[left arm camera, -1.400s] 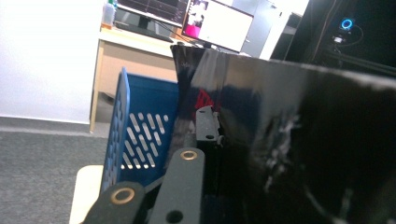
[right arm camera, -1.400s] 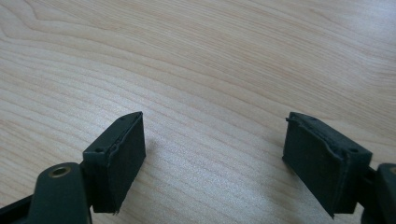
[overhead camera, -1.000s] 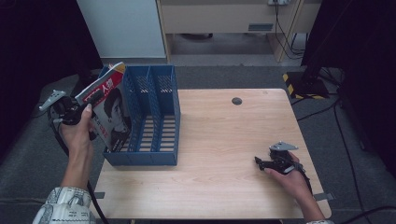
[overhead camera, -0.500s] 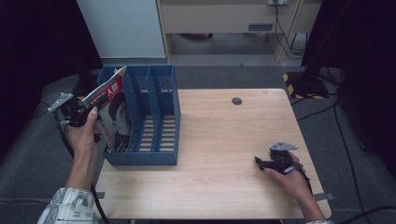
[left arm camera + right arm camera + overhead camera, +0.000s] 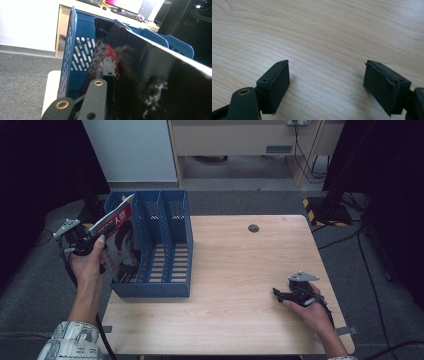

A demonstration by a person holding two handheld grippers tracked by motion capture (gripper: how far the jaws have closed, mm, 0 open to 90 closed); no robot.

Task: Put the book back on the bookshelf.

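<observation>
My right gripper [image 5: 325,87] sits on the table [image 5: 240,270], jaws wide apart and empty, plain only in its own view. From above, my left gripper [image 5: 92,238] clamps the magazine [image 5: 120,245], which stands tilted in the blue file rack's [image 5: 170,250] leftmost slot.

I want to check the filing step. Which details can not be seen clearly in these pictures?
- Magazine lower edge: in the high view, the blue file rack wall hides whether it touches the bottom.
- Left gripper: in its own view, the magazine covers one side of the jaws.
- Cover text: blurred in the left gripper view.
- Right gripper: open over bare table, grasping nothing.
</observation>
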